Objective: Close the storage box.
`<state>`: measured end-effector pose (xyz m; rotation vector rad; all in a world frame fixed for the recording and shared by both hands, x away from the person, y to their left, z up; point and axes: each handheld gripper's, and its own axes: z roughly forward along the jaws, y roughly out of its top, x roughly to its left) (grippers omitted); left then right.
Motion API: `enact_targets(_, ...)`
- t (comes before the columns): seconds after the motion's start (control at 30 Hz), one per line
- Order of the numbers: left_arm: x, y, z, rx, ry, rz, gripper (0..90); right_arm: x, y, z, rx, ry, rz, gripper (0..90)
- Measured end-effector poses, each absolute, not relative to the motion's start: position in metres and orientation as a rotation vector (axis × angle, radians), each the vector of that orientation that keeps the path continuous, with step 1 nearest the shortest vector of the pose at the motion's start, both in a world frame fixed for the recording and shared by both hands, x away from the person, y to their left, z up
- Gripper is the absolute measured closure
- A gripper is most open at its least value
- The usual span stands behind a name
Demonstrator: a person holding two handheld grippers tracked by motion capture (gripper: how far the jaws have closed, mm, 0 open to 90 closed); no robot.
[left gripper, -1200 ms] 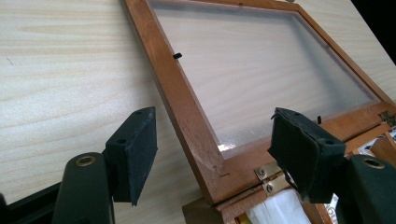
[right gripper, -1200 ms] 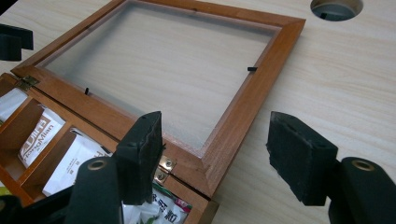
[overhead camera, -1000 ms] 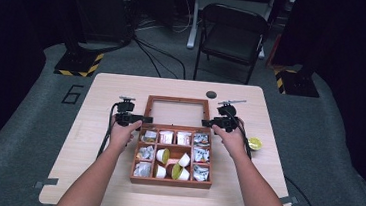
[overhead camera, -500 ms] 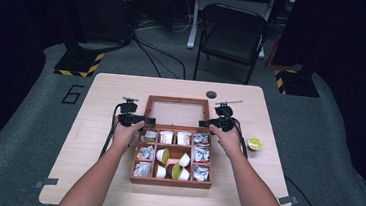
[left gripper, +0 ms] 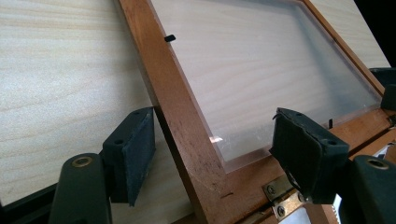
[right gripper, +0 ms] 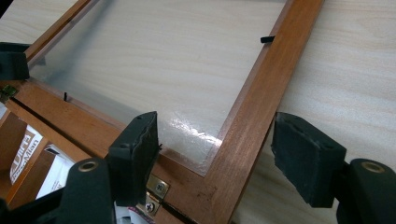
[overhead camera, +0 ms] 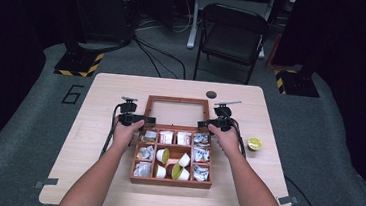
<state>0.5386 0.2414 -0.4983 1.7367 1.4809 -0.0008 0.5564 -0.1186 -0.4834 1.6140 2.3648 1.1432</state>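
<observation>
A wooden compartment box (overhead camera: 170, 182) stands mid-table, holding several white sachets and small cups. Its clear-paned lid (overhead camera: 177, 100) lies swung back flat on the table behind it. My left gripper (overhead camera: 142, 119) sits at the lid's left hinge corner. In the left gripper view its jaws (left gripper: 219, 154) straddle the lid's side rail (left gripper: 177, 107), with one pad beside the rail's outer edge and the other over the pane. My right gripper (overhead camera: 204, 124) straddles the opposite rail (right gripper: 261, 93) the same way. Its jaws (right gripper: 219, 154) have just been opening, and a gap shows on both sides of the wood.
A small yellow-green cup (overhead camera: 254, 143) sits on the table to the right of the box. A black round piece (overhead camera: 211, 94) lies behind the lid. A folding chair (overhead camera: 232, 37) stands beyond the table's far edge. Brass hinges (right gripper: 156, 193) join lid and box.
</observation>
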Motion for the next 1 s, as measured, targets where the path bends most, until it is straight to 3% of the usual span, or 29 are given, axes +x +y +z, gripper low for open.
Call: enact_targets(1.0, 0.5395, 0.2407, -0.4989, 1.748, 1.473, 0.007, 31.6, 0.5637, -0.1255, -0.4913, 1.749, 2.380, 1.224, 33.9)
